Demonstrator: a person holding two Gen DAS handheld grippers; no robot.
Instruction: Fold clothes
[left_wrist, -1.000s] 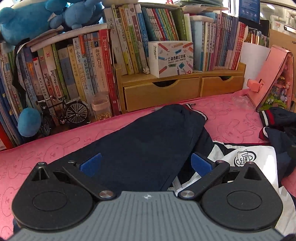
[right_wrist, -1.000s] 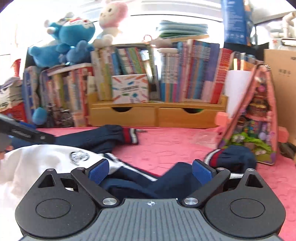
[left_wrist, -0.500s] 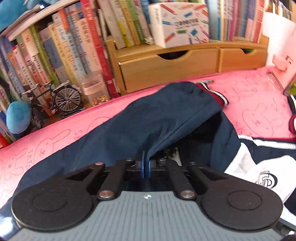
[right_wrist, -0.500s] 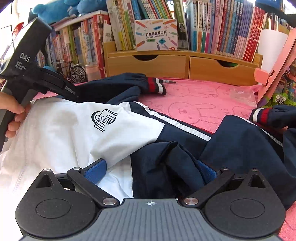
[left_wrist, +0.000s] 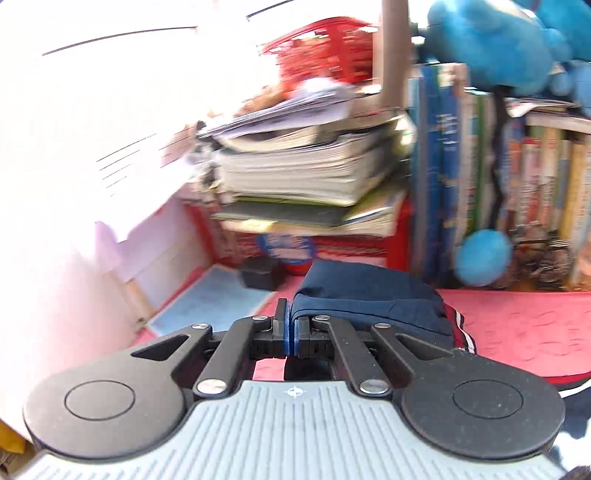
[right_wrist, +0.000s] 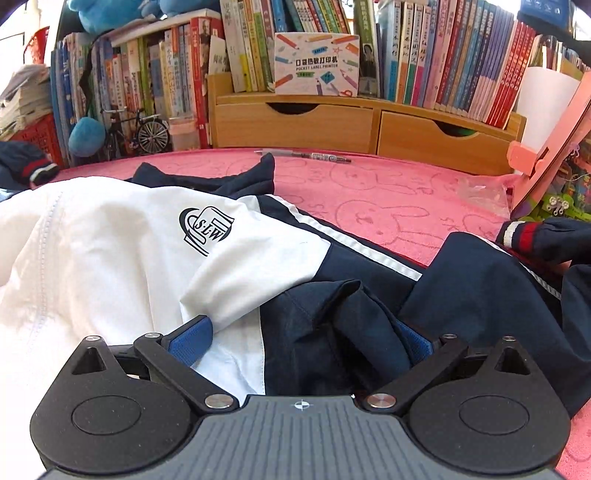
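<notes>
A: Room? Surface?
B: Desk w/ a pink bunny-print mat (right_wrist: 388, 199), bookshelf clutter along the back. Wooden drawer unit (right_wrist: 365, 127) holds a row of upright books (right_wrist: 458, 55) on top, plus a label printer box (right_wrist: 317, 63) standing among them. Both drawers closed, so contents can't be seen. Red crate (right_wrist: 40, 134) at far left w/ a stack of papers on it. In the left cam there's also a red basket (left_wrist: 325, 48) up high, contents too blurred to tell.

A: Jacket?
B: Navy & white jacket (right_wrist: 155, 258) spread on the mat, logo side up, navy part bunched near the right gripper (right_wrist: 299, 341). One striped cuff (right_wrist: 517, 236) lies at the right edge of the mat.

A: Grippers?
B: Right gripper's jaws stand wide apart, cloth lying betw. them, the pads not pressing on it. Left gripper (left_wrist: 288, 328) is pinched tight on the sleeve (left_wrist: 369, 299), navy fabric caught betw. the pads, its striped cuff just to the right. That view is motion-blurred.

A: Other bits?
B: Pen (right_wrist: 306, 155) on the mat in front of the drawers, toy bike (right_wrist: 136, 129) & blue plush ball (right_wrist: 86, 136) by the books.
</notes>
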